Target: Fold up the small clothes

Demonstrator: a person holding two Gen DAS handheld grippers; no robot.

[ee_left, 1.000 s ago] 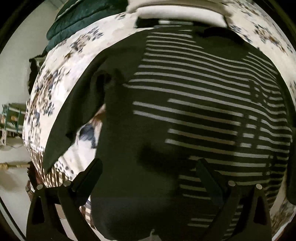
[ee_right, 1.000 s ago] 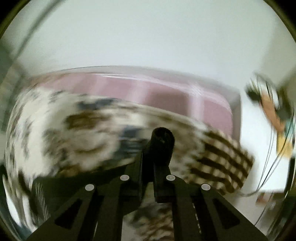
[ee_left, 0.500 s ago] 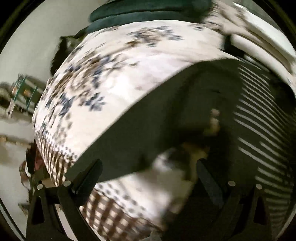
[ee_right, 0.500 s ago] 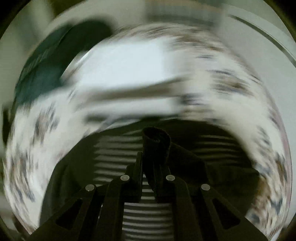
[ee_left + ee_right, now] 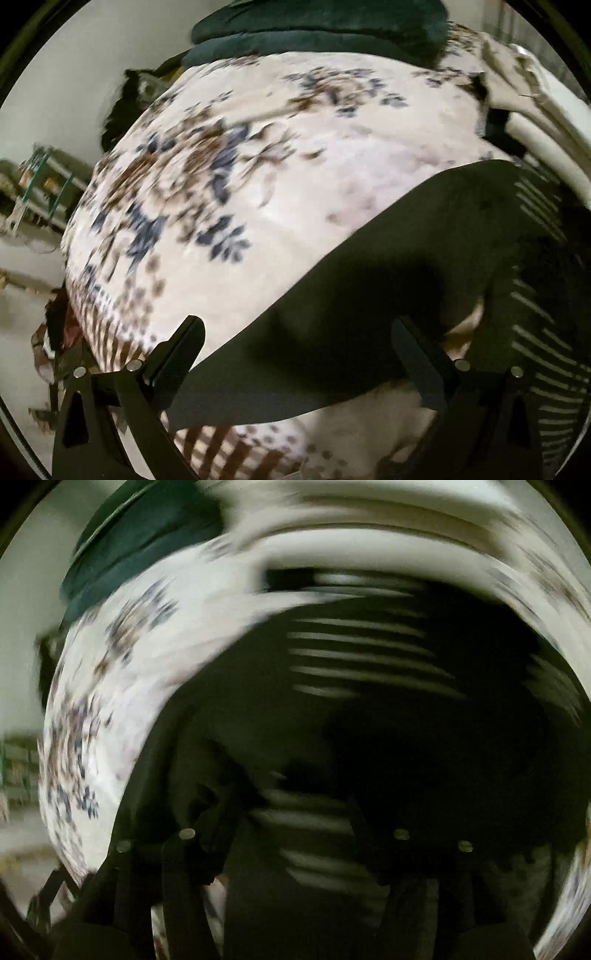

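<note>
A black top with thin white stripes [image 5: 543, 332] lies spread on a floral bedspread [image 5: 240, 166]. Its plain dark sleeve [image 5: 369, 277] runs slantwise across the left wrist view. My left gripper [image 5: 299, 332] hovers over that sleeve, open wide, with nothing pinched. The right wrist view is blurred by motion. There my right gripper [image 5: 291, 812] is low over the striped top [image 5: 369, 657], and its jaws are opening. Striped cloth shows in the gap between the fingers, and they do not press on it.
Dark green bedding [image 5: 314, 26] is piled at the far end of the bed. Folded cream cloth [image 5: 546, 122] sits beside the top on the right. The bedspread's checked hem [image 5: 221, 443] hangs at the near edge. A shelf [image 5: 40, 184] stands beyond the bed on the left.
The left gripper slid from over the striped body to the sleeve at the garment's left side. The right gripper swung over the top while pinching a dark fold, and its fingers have come apart.
</note>
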